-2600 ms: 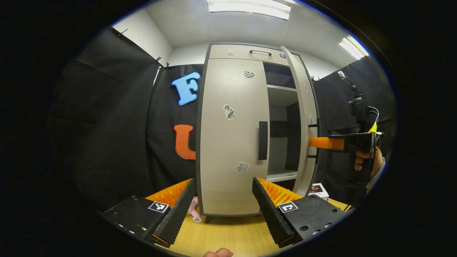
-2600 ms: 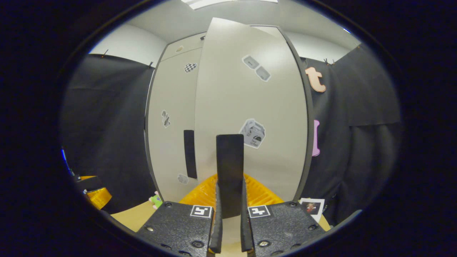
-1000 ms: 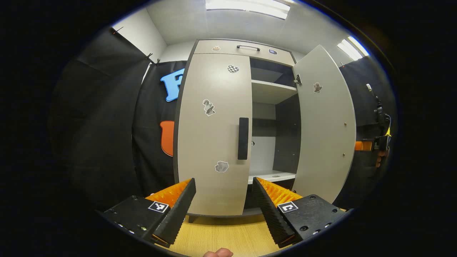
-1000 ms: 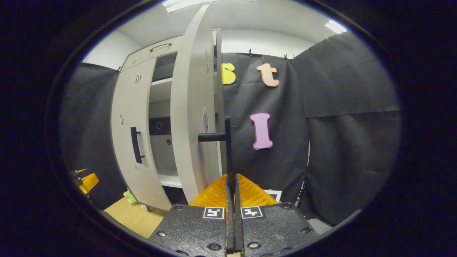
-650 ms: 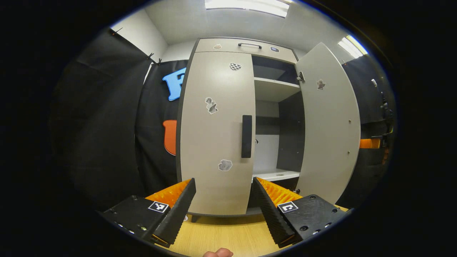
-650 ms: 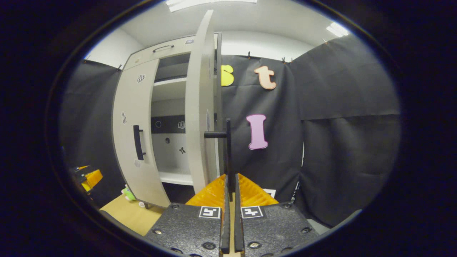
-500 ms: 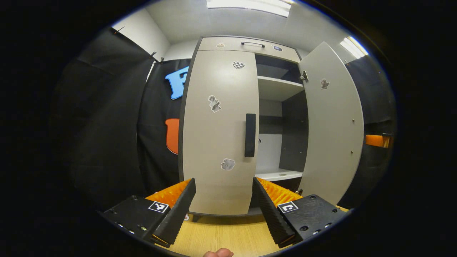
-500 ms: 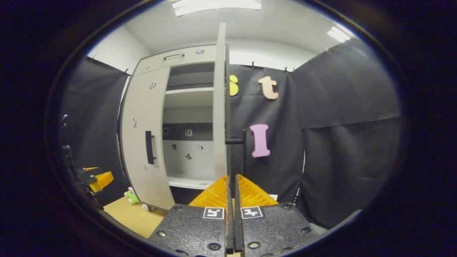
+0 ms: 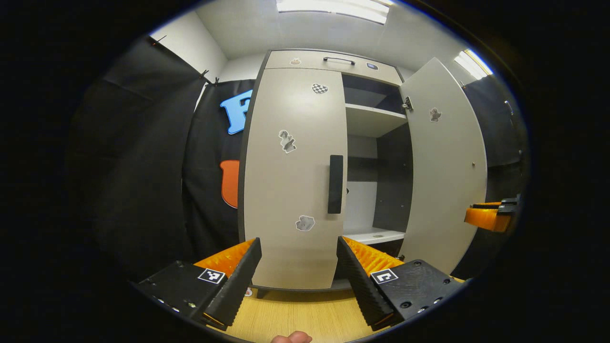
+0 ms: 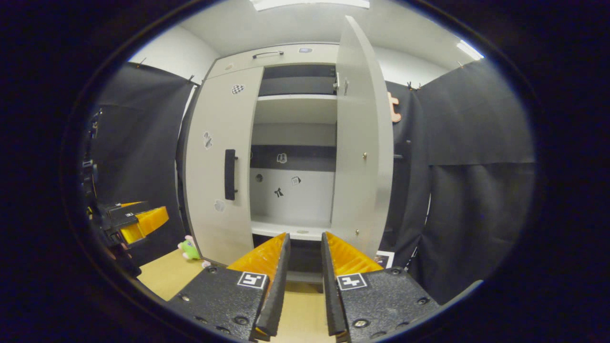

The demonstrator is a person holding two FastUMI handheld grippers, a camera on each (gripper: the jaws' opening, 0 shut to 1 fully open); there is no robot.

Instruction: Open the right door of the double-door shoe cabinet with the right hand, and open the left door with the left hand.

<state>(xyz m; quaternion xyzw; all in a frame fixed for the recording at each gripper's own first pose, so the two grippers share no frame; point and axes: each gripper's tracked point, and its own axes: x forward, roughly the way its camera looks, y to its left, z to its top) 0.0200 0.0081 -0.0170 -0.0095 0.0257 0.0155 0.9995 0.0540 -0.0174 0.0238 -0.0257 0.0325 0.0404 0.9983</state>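
The beige double-door shoe cabinet stands on the table in front of me. Its left door is closed, and the dark handle sits at the door's right edge. The right door is swung wide, showing the shelves inside. My left gripper is open, short of the left door, holding nothing. In the right gripper view the left door, its handle and the open right door appear. My right gripper is open a narrow gap, empty, facing the open compartment.
The wooden table runs under the cabinet. A small green toy lies by the cabinet's left foot. A small printed card sits behind the open door. The right gripper shows at the far right, the left gripper at the far left.
My right gripper has let go of the right door's handle, parted its fingers a little and turned to face the cabinet. The right door went from ajar to wide open. My left gripper barely moved.
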